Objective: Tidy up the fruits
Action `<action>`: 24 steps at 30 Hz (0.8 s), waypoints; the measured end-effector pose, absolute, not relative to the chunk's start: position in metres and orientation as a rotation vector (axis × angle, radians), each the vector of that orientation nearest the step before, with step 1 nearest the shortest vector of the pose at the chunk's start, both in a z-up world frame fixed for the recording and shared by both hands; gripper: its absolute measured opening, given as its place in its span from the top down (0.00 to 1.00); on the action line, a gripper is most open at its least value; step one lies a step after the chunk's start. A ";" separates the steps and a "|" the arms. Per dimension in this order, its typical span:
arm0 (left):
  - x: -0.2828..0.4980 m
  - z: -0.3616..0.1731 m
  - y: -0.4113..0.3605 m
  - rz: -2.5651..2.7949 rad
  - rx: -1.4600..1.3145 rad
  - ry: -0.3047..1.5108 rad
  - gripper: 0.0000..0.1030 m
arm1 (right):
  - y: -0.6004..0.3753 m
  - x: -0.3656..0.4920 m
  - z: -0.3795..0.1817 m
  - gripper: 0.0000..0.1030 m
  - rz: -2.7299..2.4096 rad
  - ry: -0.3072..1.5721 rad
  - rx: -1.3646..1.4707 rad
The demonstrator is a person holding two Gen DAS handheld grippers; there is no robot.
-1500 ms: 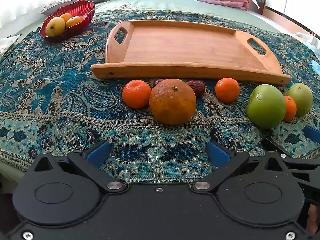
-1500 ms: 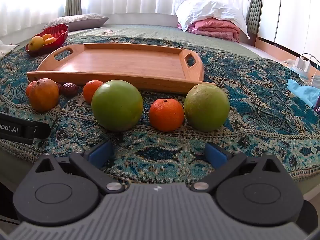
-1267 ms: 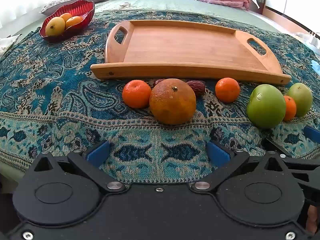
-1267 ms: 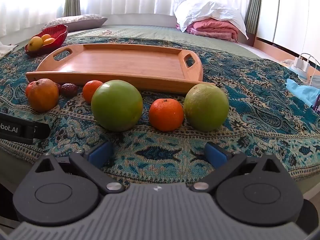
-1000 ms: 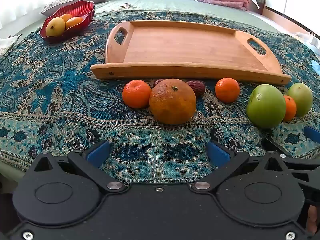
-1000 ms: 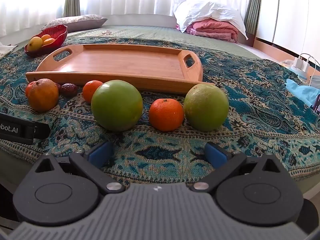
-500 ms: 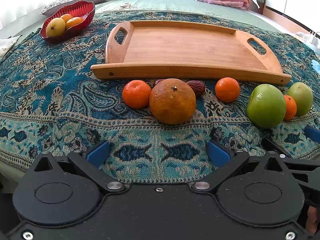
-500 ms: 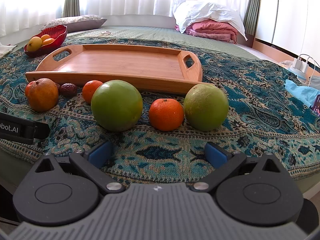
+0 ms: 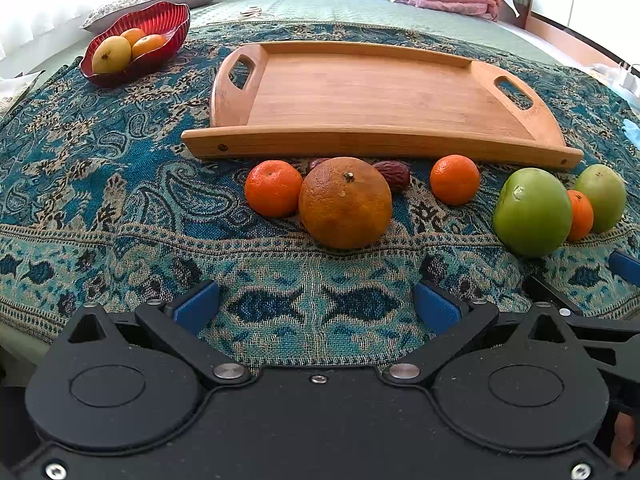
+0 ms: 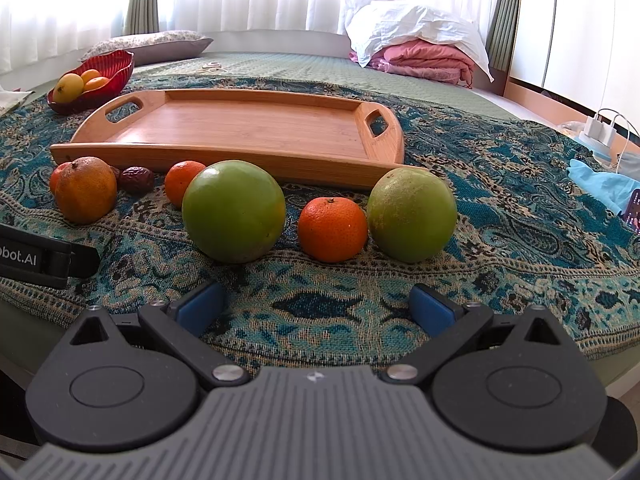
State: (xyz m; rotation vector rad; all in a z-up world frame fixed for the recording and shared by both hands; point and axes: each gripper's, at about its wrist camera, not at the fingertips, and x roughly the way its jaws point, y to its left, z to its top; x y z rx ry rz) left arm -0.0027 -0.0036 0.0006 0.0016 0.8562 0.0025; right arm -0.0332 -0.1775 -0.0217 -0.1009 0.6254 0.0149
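An empty wooden tray (image 9: 372, 92) (image 10: 240, 128) lies on the patterned cloth. In front of it sits a row of fruit: a mandarin (image 9: 273, 193), a large brownish orange (image 9: 345, 202) (image 10: 85, 189), two dates (image 9: 394, 173), another mandarin (image 9: 454, 179) (image 10: 182, 182), a big green fruit (image 9: 532, 212) (image 10: 234, 211), a small mandarin (image 10: 333, 229) and a second green fruit (image 10: 412, 215). My left gripper (image 9: 318, 306) is open, just short of the large orange. My right gripper (image 10: 316, 306) is open, short of the green fruits and the small mandarin.
A red bowl (image 9: 160, 28) (image 10: 116, 66) with yellow and orange fruit stands at the far left. Folded bedding (image 10: 420, 54) lies at the back right. A blue cloth (image 10: 604, 184) and a charger (image 10: 600, 128) are at the right. The cloth's front edge is near both grippers.
Both views have shifted very slightly. The fruit and the tray have not moved, and both grippers stay open.
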 end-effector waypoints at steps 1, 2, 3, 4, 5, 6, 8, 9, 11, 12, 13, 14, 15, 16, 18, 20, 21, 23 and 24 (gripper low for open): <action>-0.003 0.001 -0.004 0.002 0.002 0.856 0.00 | -0.177 -0.033 -0.022 0.00 0.015 0.625 -0.101; -0.002 0.001 -0.004 0.003 0.002 0.856 0.00 | -0.177 -0.033 -0.022 0.00 0.015 0.625 -0.102; -0.002 0.001 -0.004 0.003 0.002 0.856 0.00 | -0.177 -0.033 -0.022 0.00 0.015 0.625 -0.101; -0.003 0.001 -0.004 0.003 0.002 0.856 0.00 | -0.177 -0.034 -0.022 0.00 0.015 0.625 -0.101; -0.003 0.001 -0.004 0.003 0.002 0.856 0.00 | -0.177 -0.033 -0.022 0.00 0.015 0.625 -0.101; -0.003 0.001 -0.003 0.003 0.002 0.856 0.00 | -0.177 -0.033 -0.022 0.00 0.015 0.624 -0.102; -0.003 0.001 -0.004 0.003 0.002 0.856 0.00 | -0.177 -0.034 -0.022 0.00 0.015 0.624 -0.102; -0.003 0.001 -0.004 0.003 0.002 0.856 0.00 | -0.177 -0.034 -0.022 0.00 0.015 0.624 -0.102; -0.003 0.001 -0.004 0.003 0.002 0.855 0.00 | -0.177 -0.034 -0.022 0.00 0.015 0.624 -0.102; -0.003 0.001 -0.004 0.003 0.003 0.855 0.00 | -0.177 -0.034 -0.022 0.00 0.015 0.623 -0.102; -0.003 0.001 -0.004 0.003 0.003 0.855 0.00 | -0.177 -0.034 -0.022 0.00 0.014 0.623 -0.103; -0.003 0.001 -0.004 0.003 0.002 0.856 0.00 | -0.177 -0.034 -0.022 0.00 0.015 0.623 -0.103; -0.003 0.001 -0.004 0.003 0.002 0.856 0.00 | -0.177 -0.034 -0.022 0.00 0.014 0.623 -0.102; -0.003 0.001 -0.004 0.003 0.002 0.856 0.00 | -0.177 -0.034 -0.022 0.00 0.014 0.623 -0.102; -0.003 0.001 -0.004 0.003 0.003 0.855 0.00 | -0.177 -0.034 -0.022 0.00 0.014 0.622 -0.102; -0.003 0.001 -0.004 0.003 0.003 0.855 0.00 | -0.176 -0.034 -0.022 0.00 0.013 0.621 -0.103; -0.003 0.001 -0.004 0.003 0.003 0.855 0.00 | -0.176 -0.034 -0.022 0.00 0.013 0.621 -0.103; -0.003 0.001 -0.004 0.003 0.003 0.855 0.00 | -0.176 -0.035 -0.022 0.00 0.013 0.621 -0.102; -0.003 0.001 -0.004 0.003 0.003 0.855 0.00 | -0.176 -0.035 -0.022 0.00 0.013 0.621 -0.103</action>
